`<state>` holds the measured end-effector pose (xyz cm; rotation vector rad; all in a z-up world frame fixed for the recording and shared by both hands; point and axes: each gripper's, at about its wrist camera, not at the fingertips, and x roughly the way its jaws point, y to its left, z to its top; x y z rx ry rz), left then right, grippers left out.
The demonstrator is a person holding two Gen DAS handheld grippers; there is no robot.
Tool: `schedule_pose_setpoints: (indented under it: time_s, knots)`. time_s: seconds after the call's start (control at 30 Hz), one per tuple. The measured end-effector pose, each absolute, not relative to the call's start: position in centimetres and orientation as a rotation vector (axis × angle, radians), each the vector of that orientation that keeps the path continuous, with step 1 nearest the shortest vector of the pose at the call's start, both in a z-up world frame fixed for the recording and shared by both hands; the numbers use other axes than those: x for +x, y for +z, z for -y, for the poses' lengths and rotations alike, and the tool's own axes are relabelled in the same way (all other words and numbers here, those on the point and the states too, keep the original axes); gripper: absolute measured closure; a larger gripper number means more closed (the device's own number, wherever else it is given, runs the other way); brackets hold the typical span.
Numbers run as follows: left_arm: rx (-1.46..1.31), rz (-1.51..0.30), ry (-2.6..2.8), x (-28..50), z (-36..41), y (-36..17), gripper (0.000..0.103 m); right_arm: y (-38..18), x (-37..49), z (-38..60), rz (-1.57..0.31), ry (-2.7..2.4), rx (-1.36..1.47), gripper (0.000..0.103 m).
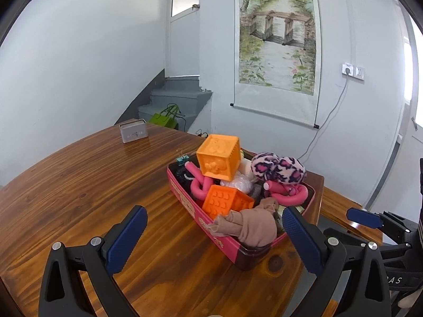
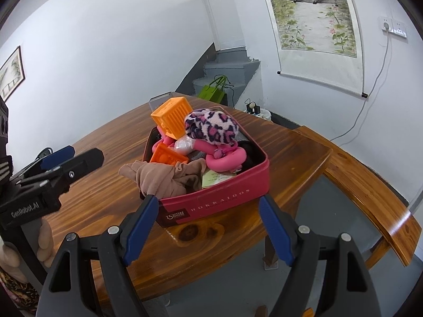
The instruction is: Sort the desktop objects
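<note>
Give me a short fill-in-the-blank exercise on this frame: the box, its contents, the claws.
1. The sorted things are piled in a ____ box on the wooden table.
2. Topmost in the pile sits a cube coloured ____.
3. The beige stocking hangs over the box's ____ corner.
4. Both the left claw and the right claw hold ____.

Missing: red; orange; near; nothing

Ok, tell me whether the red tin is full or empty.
Full, heaped above its rim. The red tin holds two orange cubes, pink foam rollers, a leopard-print fluffy thing and a beige stocking spilling over the edge.
</note>
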<state>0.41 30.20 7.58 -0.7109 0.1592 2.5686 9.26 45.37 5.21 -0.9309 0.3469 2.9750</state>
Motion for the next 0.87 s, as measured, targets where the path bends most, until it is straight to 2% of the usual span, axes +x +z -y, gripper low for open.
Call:
schedule_pose_setpoints:
  time_s: [0.63,0.87]
  knots:
    - [-0.815,-0.105,2.485,-0.8,-32.1,7.2,0.0,5.2,9.4,-46.8,-0.369,2.948,-0.903,0.021]
    - [-0.757,-0.102,2.517,-0.5,-31.4,7.4,0.0,5.0,9.1,-46.7,-0.39,2.952,-0.913,0.021]
